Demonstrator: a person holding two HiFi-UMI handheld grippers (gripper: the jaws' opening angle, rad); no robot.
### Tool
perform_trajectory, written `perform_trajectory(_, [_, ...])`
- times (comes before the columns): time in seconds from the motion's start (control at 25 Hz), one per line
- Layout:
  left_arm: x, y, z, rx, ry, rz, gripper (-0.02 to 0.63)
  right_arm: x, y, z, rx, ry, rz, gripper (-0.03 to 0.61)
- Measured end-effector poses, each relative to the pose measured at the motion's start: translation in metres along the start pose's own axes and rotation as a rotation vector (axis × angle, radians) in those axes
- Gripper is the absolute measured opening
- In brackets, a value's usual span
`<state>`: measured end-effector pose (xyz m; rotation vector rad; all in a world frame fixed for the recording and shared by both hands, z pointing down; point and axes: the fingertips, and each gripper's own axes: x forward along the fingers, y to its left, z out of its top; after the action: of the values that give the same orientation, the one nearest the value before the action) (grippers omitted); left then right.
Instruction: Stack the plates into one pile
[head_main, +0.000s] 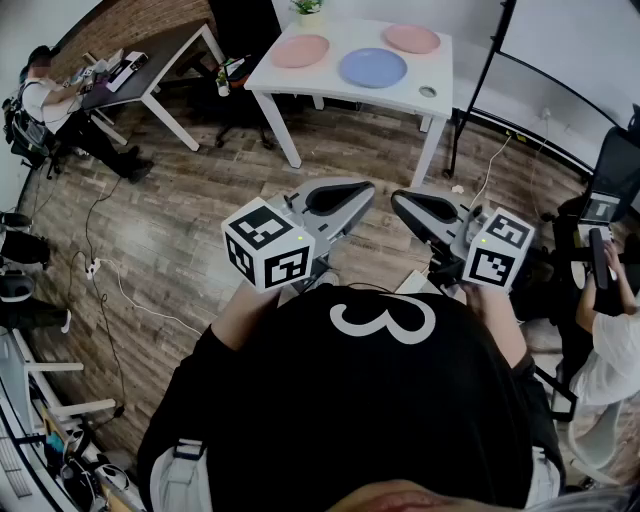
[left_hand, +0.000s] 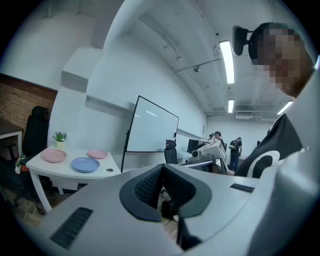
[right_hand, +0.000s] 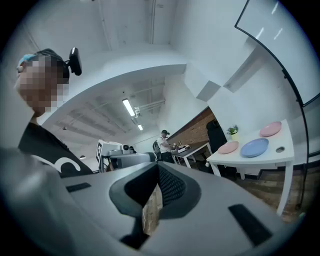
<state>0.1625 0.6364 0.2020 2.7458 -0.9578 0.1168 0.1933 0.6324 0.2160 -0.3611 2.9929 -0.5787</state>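
Distance explains the pose: blue plate (head_main: 372, 68) and two pink plates (head_main: 300, 50) lie apart, unstacked, on the white table (head_main: 310, 81) at twelve o'clock. Left gripper (head_main: 366, 188) and right gripper (head_main: 398, 198), both pressed together and empty, hover near the chest (table seems beyond reach), so walking up comes first.

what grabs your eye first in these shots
The left tongs and right tongs, grey with black-and-white marker cubes, sit shut and empty mid-frame in the head view. Beyond them a white rectangular table bears a round blue plate between a left round pink plate and a right round pink plate, all apart, unstacked.
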Motion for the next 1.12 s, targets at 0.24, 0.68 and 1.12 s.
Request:
perform_trajectory(0.24, [0.005,0.005,-0.012,-0.034,0.012,0.011,0.015,-0.006,-0.008,-0.008,0.002,0.006,-0.014,0.023])
perform_trajectory(0.68, [0.026,0.023,-0.031,-0.086,0.048,-0.016,0.015,-0.016,-0.042,-0.018,0.023,-0.005,-0.1,0.023])
perform_trajectory(1.12, [0.059,0.093,-0.033,-0.127,0.087,-0.041,0.015,0.019,-0.114,-0.015,0.096,-0.001,-0.147,0.025])
